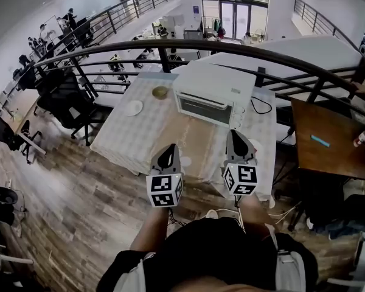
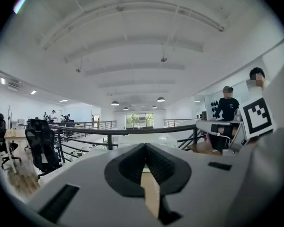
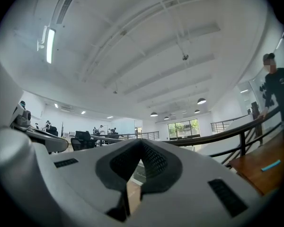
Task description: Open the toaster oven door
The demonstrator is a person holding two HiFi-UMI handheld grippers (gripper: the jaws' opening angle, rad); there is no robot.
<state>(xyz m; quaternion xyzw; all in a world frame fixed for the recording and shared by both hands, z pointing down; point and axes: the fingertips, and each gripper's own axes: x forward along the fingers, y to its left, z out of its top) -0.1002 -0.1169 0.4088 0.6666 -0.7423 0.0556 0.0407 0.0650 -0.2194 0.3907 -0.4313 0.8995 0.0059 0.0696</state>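
A white toaster oven (image 1: 210, 96) stands at the far side of a table with a checked cloth (image 1: 140, 135), its glass door (image 1: 204, 109) closed and facing me. My left gripper (image 1: 167, 149) and right gripper (image 1: 235, 134) hover side by side over the table's near edge, well short of the oven. Both point upward and forward, so each gripper view shows mostly ceiling and railing. The left gripper (image 2: 144, 148) has its jaws together with nothing between them. The right gripper (image 3: 142, 144) is likewise shut and empty. The oven is hidden in both gripper views.
A white plate (image 1: 132, 107) and a small brownish bowl (image 1: 160, 92) lie left of the oven. A black cable (image 1: 263, 106) trails at its right. A black railing (image 1: 170, 46) runs behind the table. A brown wooden table (image 1: 328, 145) stands right, office chairs (image 1: 64, 99) left.
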